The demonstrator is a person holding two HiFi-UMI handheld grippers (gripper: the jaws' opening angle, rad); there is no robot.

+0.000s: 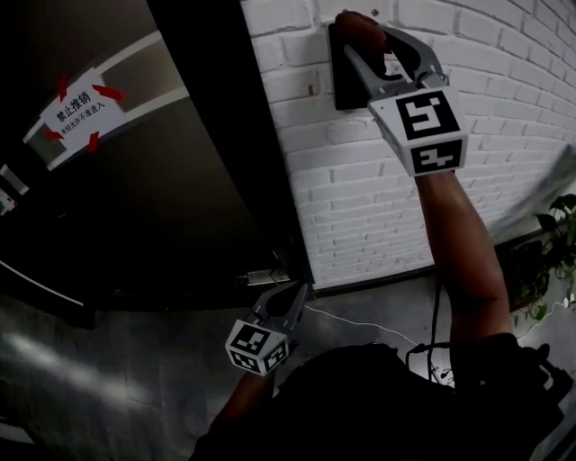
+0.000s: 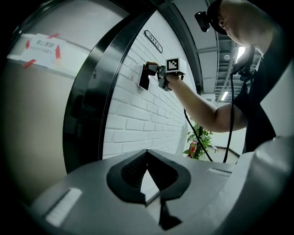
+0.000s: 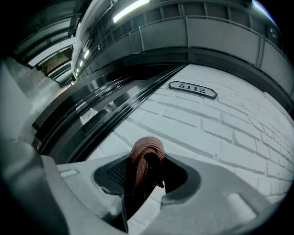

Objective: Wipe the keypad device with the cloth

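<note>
Keypad device: being carried on brick wall.
Cloth: being pinched by right gripper against device.
Left gripper: being held low, jaws together, empty.
Advised: light pressure being applied, whole face being covered.

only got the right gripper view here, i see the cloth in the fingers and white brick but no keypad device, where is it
Observer: In the head view the dark keypad device is mounted on the brick wall, right at the tip of the right gripper.
Operator: am i touching it
Observer: The head view puts the cloth over the device's top edge. I can't tell whether it is actually pressing on it.
Operator: and the other gripper
Observer: The left gripper hangs low beside the dark door, fingers together, holding nothing.
</note>
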